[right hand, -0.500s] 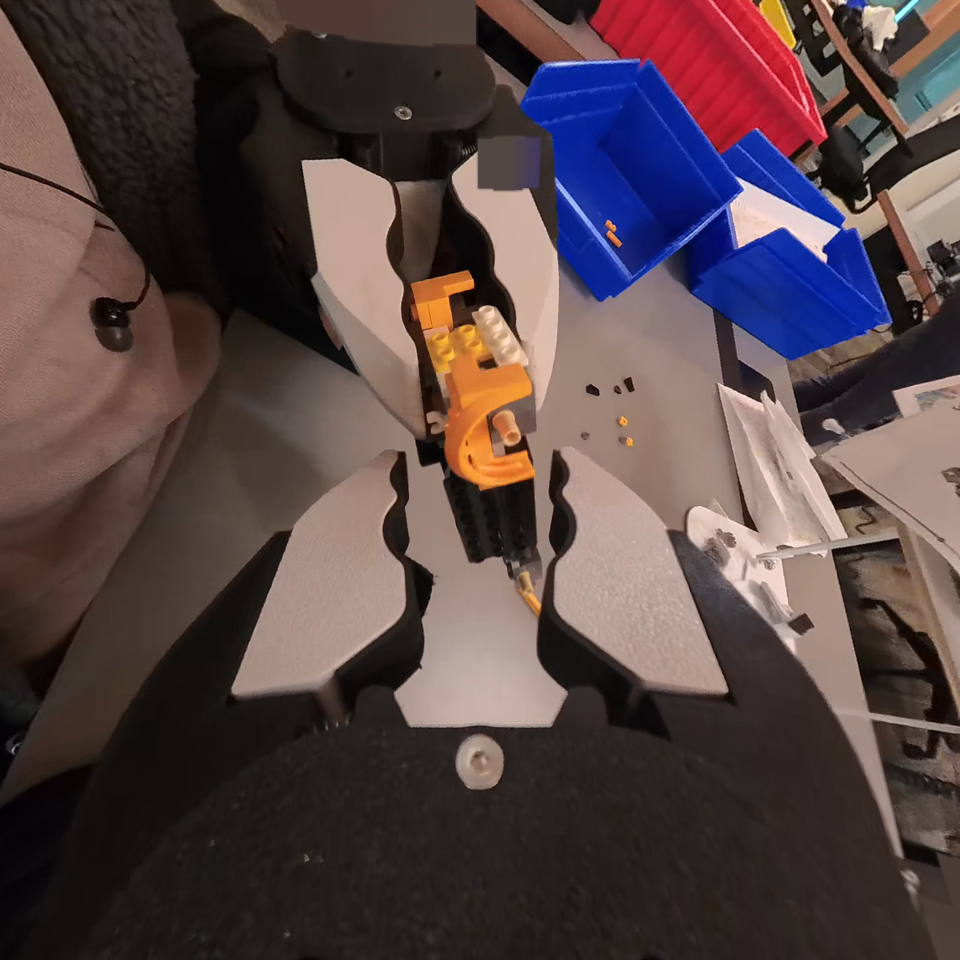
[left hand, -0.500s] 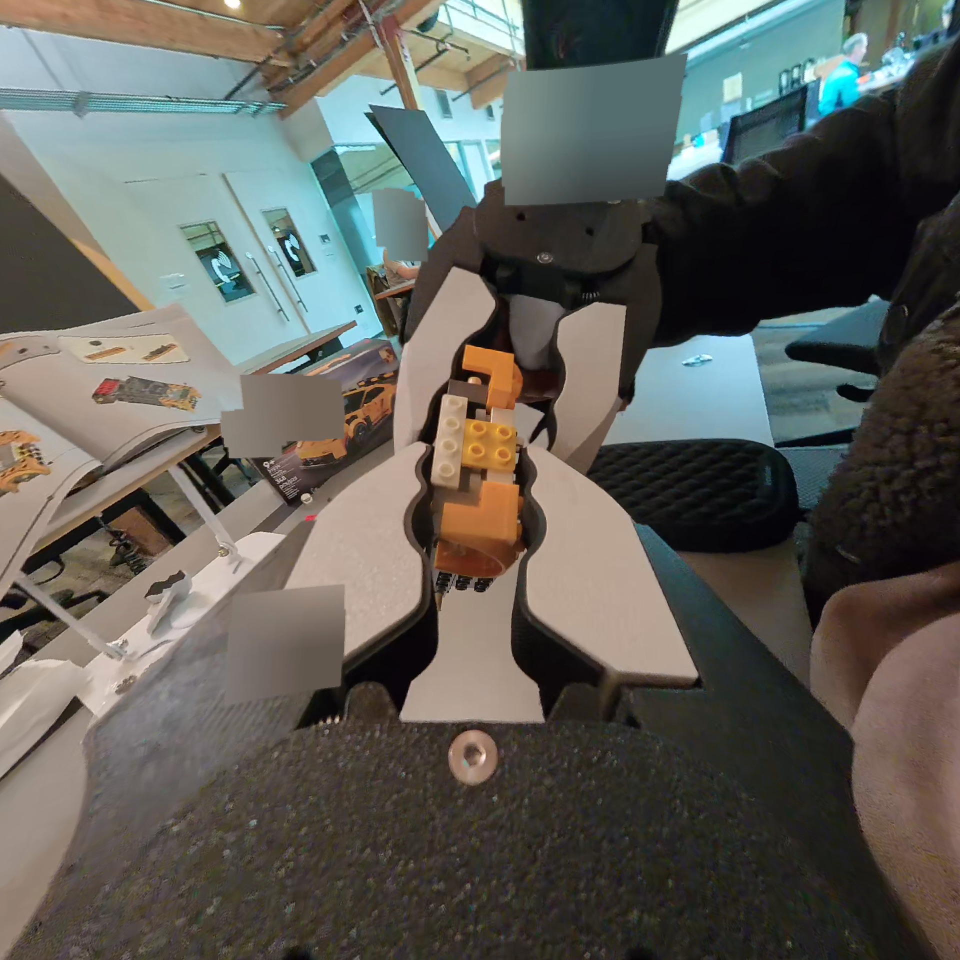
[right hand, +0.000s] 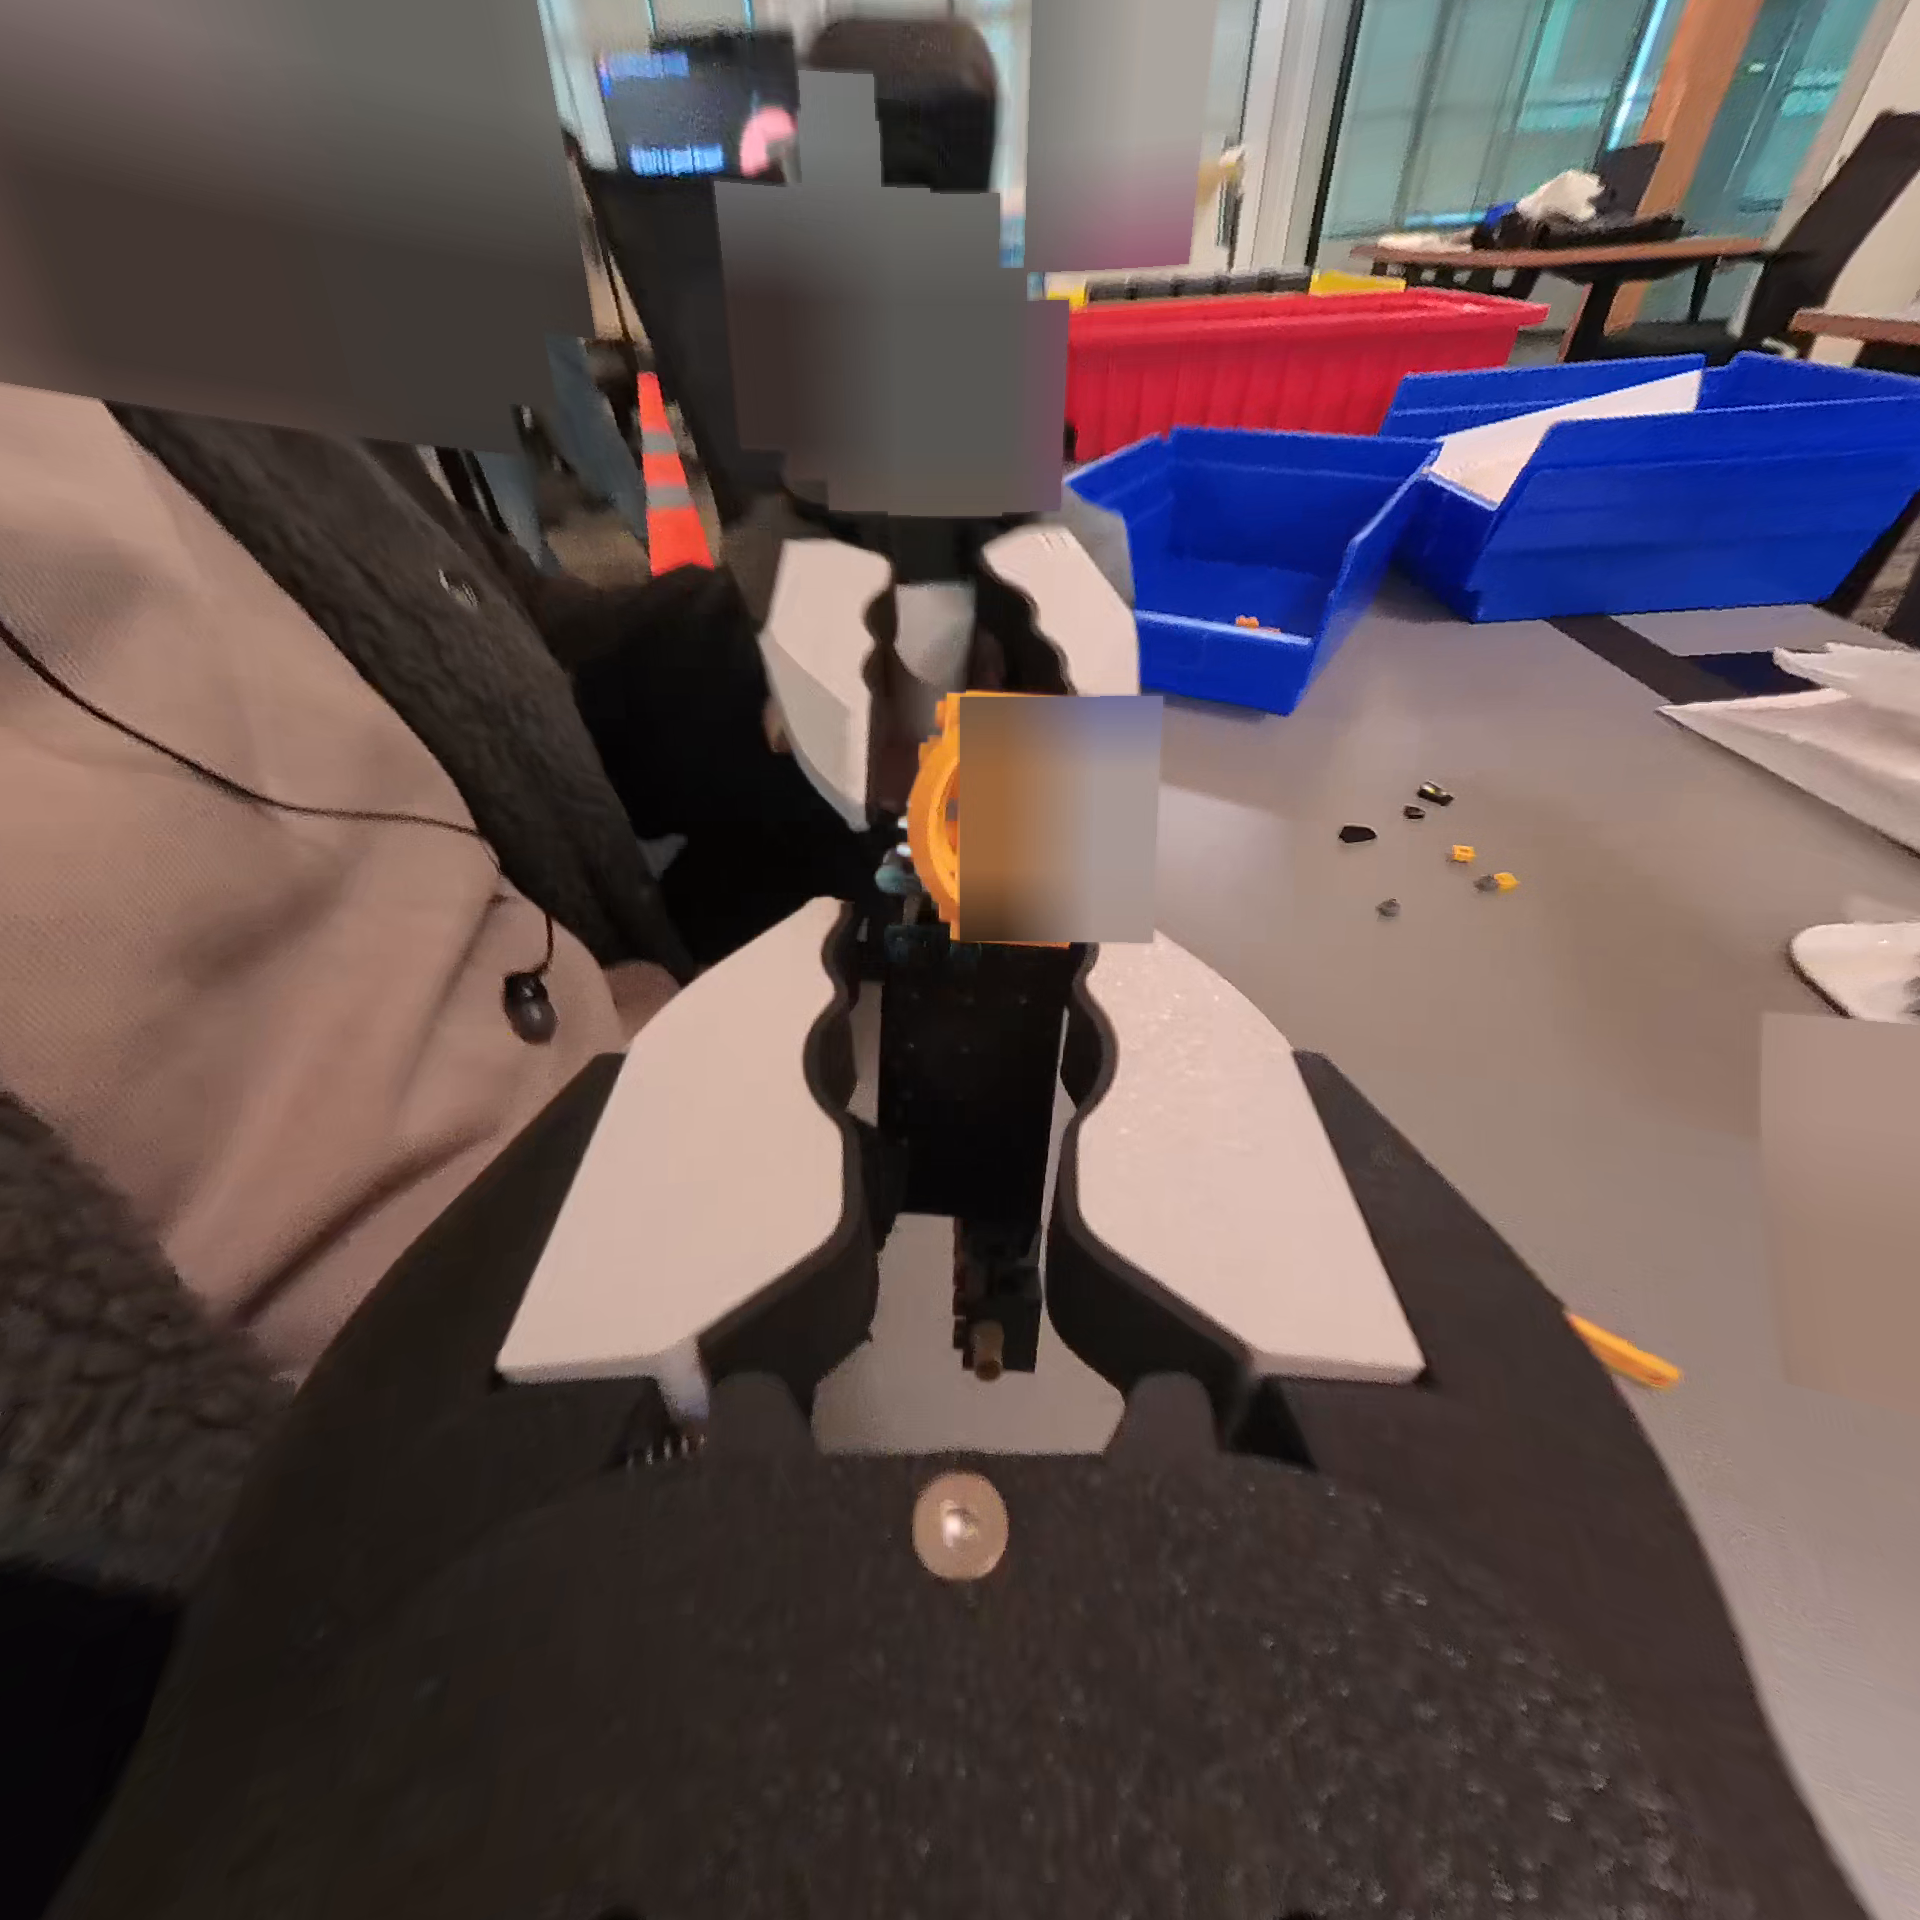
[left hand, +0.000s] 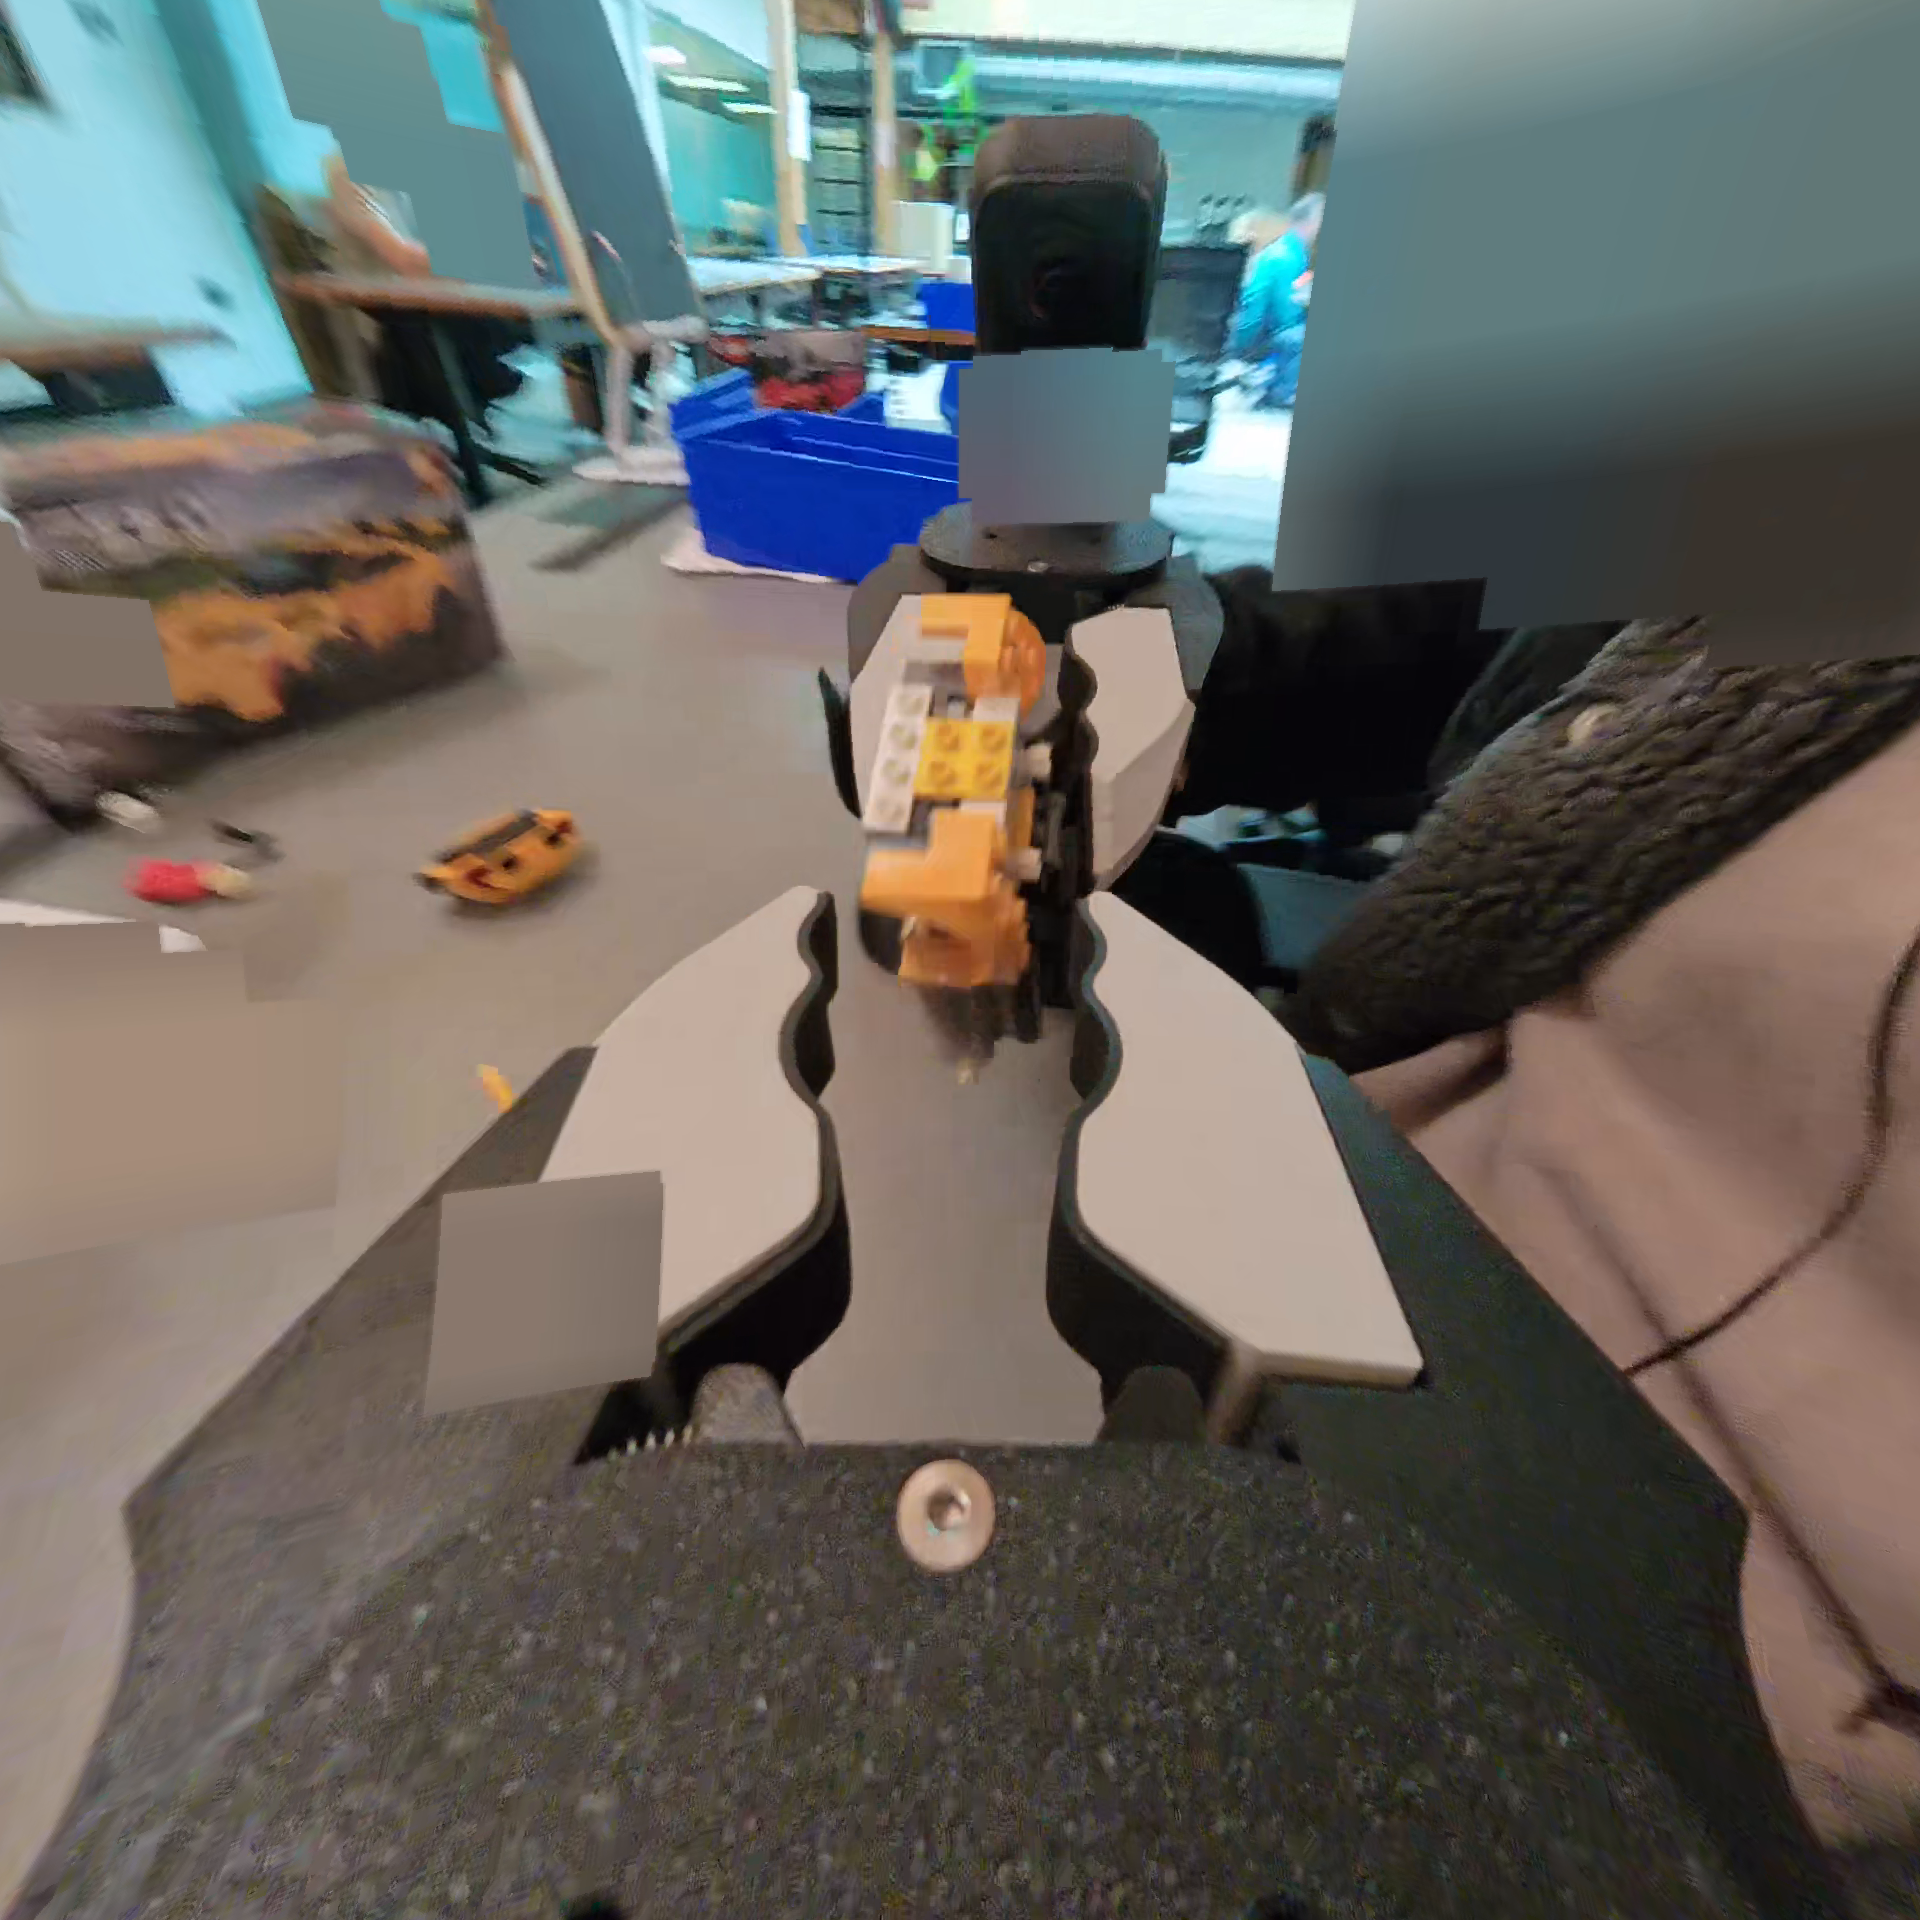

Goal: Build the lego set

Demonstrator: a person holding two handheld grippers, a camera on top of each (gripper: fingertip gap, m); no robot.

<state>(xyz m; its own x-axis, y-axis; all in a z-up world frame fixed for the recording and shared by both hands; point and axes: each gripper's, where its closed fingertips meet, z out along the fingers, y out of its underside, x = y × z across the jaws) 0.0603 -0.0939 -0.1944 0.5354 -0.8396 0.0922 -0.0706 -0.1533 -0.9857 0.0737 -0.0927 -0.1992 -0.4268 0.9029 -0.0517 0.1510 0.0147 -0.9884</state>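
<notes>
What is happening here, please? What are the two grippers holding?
A person is building a lego model with two hand-held grippers, above a grey table. The right gripper has its jaws closed on the black end of the model. The left gripper faces it, with its jaws apart around the orange end. Another orange piece and small loose bricks lie on the table.

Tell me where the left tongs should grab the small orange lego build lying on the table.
Grip the small orange lego build across its short width, on its two long sides, coming down from above. It lies flat and alone on the grey table, longer than wide, so both sides are clear. The left tongs are open and could take it.
</notes>
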